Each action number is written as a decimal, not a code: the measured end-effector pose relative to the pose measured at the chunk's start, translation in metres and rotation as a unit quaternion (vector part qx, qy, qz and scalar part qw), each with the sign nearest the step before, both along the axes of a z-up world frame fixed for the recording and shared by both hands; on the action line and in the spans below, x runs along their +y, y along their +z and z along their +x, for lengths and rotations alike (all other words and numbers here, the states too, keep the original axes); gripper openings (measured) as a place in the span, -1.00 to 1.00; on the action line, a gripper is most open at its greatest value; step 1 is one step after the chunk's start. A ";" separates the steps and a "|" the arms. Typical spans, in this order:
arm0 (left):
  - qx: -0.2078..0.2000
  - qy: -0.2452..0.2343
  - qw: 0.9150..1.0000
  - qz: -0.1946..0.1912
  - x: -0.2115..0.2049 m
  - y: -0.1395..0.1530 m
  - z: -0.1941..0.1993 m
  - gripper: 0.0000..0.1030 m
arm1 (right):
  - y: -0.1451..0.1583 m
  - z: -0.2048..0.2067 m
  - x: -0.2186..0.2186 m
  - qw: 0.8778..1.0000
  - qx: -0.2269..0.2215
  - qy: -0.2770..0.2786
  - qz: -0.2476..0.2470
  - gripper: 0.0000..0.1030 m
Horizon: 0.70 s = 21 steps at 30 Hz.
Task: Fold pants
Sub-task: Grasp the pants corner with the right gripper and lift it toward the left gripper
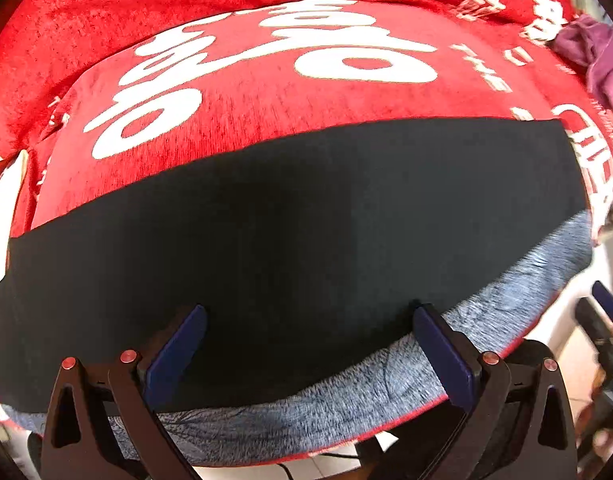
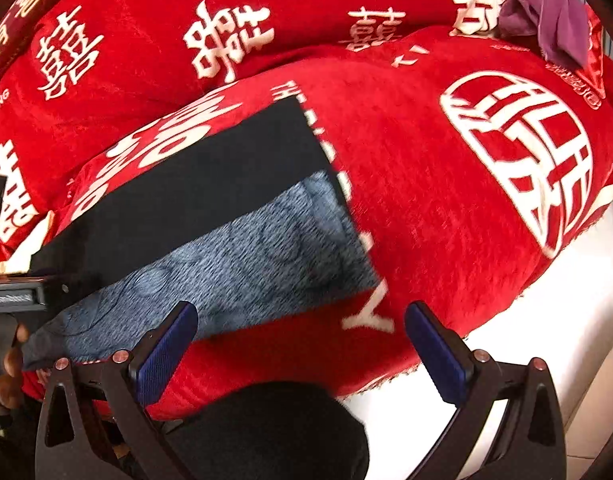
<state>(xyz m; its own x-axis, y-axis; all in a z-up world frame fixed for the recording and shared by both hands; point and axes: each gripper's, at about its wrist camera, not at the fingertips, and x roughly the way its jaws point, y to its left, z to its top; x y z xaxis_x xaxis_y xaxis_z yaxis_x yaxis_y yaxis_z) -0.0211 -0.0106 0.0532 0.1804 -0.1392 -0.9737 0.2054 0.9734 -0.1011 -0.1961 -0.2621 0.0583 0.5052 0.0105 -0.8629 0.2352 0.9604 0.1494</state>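
Note:
The pants are black outside with a blue-grey fleece lining showing along the near edge. They lie folded flat on a red blanket. My left gripper is open, its blue pads spread just above the near part of the pants, holding nothing. In the right wrist view the pants lie to the left, with the lining turned up. My right gripper is open and empty, hovering over the blanket by the pants' near right corner.
The red blanket has white characters and covers a cushioned seat. A purple cloth lies at the far right; it also shows in the left wrist view. White floor lies beyond the blanket's right edge. The left gripper's body is at the left.

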 end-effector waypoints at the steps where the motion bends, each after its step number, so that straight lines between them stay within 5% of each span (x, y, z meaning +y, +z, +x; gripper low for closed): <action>1: -0.009 0.000 1.000 0.005 -0.002 0.001 -0.001 1.00 | -0.002 0.001 -0.006 1.000 -0.002 -0.007 0.015 1.00; 8: -0.013 0.067 0.998 -0.015 0.022 0.014 -0.009 1.00 | -0.024 0.006 -0.033 0.995 -0.012 -0.021 0.093 1.00; 13: 0.021 0.103 0.994 -0.002 0.040 -0.006 -0.006 1.00 | -0.032 0.018 -0.020 0.995 -0.025 0.008 0.098 1.00; 21: 0.002 0.102 0.995 0.003 0.037 -0.004 -0.010 1.00 | -0.024 0.033 -0.005 0.995 -0.044 0.031 0.089 1.00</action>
<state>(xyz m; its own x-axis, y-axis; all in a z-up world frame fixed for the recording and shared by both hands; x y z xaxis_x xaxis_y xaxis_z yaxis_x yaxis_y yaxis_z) -0.0312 0.0259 0.0492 0.1999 -0.0937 -0.9753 0.0030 0.9955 -0.0951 -0.1628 -0.2673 0.0346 0.5718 0.1926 -0.7975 0.1555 0.9290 0.3358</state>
